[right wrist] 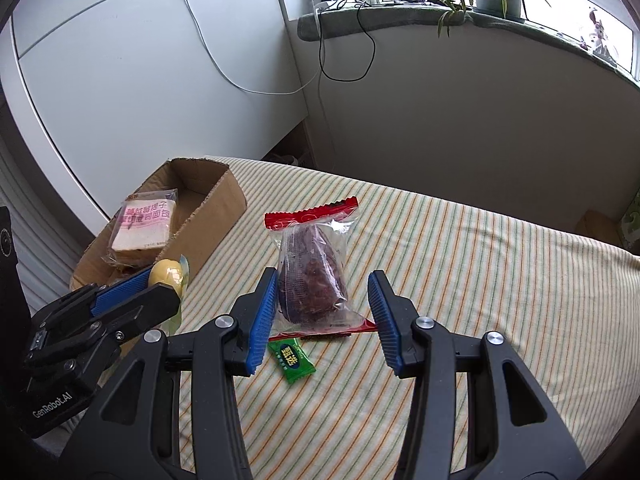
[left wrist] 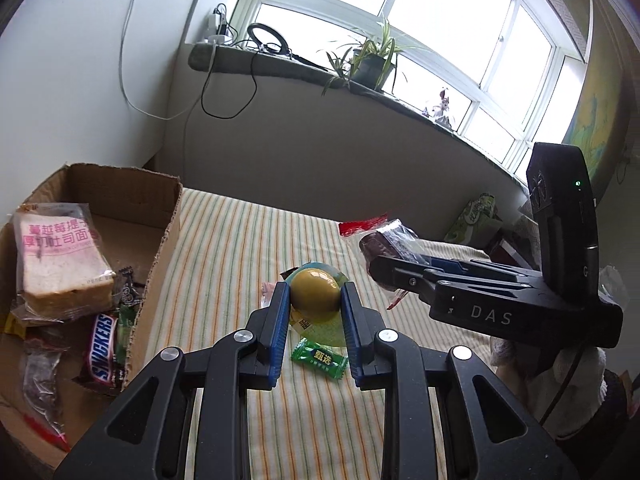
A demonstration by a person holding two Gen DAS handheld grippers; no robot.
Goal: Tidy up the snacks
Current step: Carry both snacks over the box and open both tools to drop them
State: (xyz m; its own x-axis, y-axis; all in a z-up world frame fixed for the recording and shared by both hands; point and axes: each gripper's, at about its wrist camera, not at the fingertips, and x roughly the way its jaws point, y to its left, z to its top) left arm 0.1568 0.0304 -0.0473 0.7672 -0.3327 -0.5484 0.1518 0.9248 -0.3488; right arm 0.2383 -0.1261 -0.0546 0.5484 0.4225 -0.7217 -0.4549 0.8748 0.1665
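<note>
Two grippers are over the striped cloth [right wrist: 460, 248]. The left gripper [left wrist: 315, 300] has its blue pads clamped on one yellow jelly cup [left wrist: 314, 294], lifted just right of the cardboard box [left wrist: 158, 240]. The right gripper [right wrist: 323, 304] stands spread wide around one clear packet with a dark cake [right wrist: 312, 276] and red ends; only its left pad is against the wrapper. One green candy [right wrist: 292, 362] lies on the cloth just under that packet, with Chinese characters on it. Inside the box I count one bagged bread slice [left wrist: 60, 260] with pink Chinese print, one bar reading "SNICKERS" [left wrist: 102, 350], plus a few wrappers I can't make out. The gripper bodies read "DAS" and "GenRobot.AI".
</note>
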